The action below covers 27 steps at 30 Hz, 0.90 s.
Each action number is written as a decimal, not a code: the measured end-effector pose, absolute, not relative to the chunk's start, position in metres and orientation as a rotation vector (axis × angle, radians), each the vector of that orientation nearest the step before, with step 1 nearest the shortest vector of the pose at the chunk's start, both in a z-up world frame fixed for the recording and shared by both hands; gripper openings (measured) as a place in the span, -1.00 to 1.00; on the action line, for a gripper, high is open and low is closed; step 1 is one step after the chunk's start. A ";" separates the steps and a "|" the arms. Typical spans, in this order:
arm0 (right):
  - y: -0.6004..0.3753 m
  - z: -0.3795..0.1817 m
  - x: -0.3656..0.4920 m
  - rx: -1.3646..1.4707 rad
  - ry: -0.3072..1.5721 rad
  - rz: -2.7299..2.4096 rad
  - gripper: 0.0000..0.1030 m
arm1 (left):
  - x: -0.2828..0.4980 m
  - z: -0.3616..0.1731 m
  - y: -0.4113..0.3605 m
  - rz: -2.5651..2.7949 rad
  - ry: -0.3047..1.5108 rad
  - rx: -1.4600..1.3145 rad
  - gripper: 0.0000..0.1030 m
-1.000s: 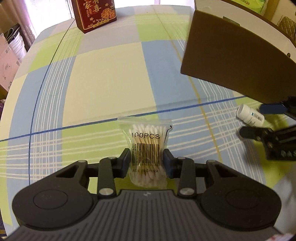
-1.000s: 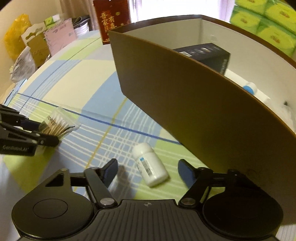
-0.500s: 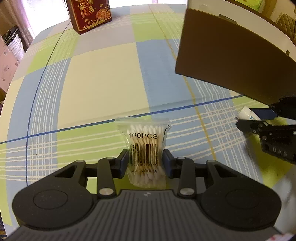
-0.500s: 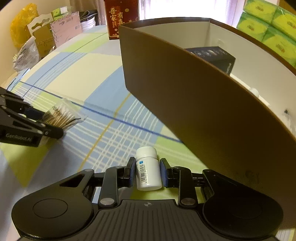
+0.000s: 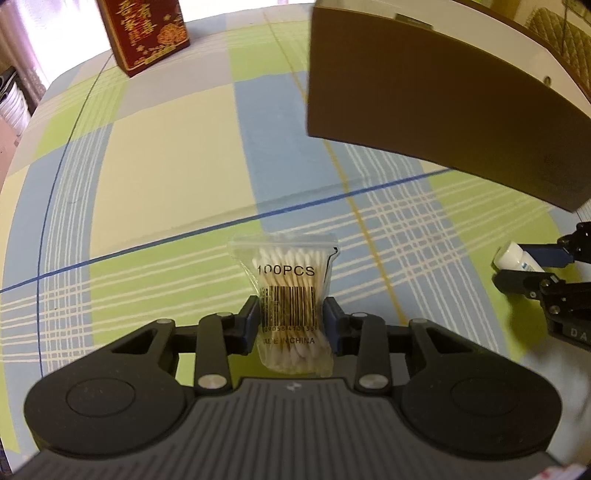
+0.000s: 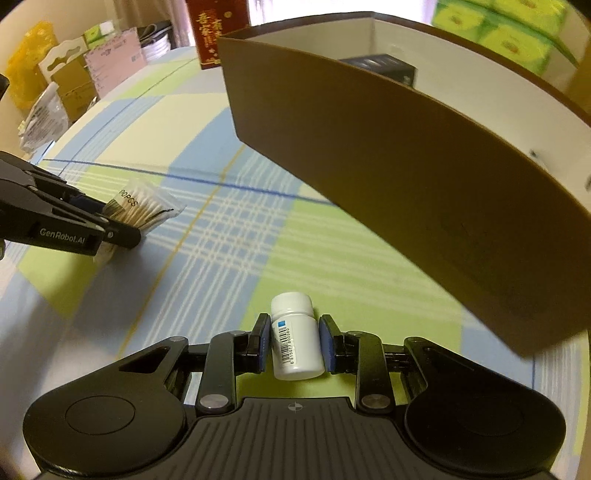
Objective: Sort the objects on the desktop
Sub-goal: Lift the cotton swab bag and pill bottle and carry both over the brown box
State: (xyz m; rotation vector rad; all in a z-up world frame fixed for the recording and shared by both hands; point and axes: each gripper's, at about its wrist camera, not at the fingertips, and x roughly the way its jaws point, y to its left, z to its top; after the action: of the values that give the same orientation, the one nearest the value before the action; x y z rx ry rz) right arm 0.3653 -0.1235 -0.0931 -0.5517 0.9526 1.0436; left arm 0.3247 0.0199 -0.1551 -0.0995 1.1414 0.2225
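Observation:
A clear bag of cotton swabs marked 100PCS sits between the pads of my left gripper, whose jaws are closing and squeeze its barcoded middle. From the right wrist view the same bag sticks out of the left gripper at the left. My right gripper is shut on a small white pill bottle, cap pointing away from the camera. The left wrist view shows that bottle in the right gripper's fingers at the right edge. Both hover over the checked tablecloth.
A large brown cardboard box with a white inside stands close ahead on the right, with a black carton in it. A red gift box stands at the table's far end. Green tissue packs and packaging clutter lie beyond the table.
The right gripper closed on the pill bottle, which was lying loose between its open fingers, and moved with it along the box. The left gripper drifted slightly with the swab bag.

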 end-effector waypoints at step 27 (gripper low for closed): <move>-0.227 -0.042 0.382 -0.345 1.053 0.930 -0.51 | 0.313 -0.101 -0.071 -0.017 1.027 -0.062 -0.59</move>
State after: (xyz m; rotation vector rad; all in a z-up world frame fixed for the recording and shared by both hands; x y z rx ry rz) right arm 0.3822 -0.2265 -0.0417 -0.3449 1.0533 0.9302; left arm 0.3131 -0.0714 -0.1008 -0.0625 1.0274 -0.0172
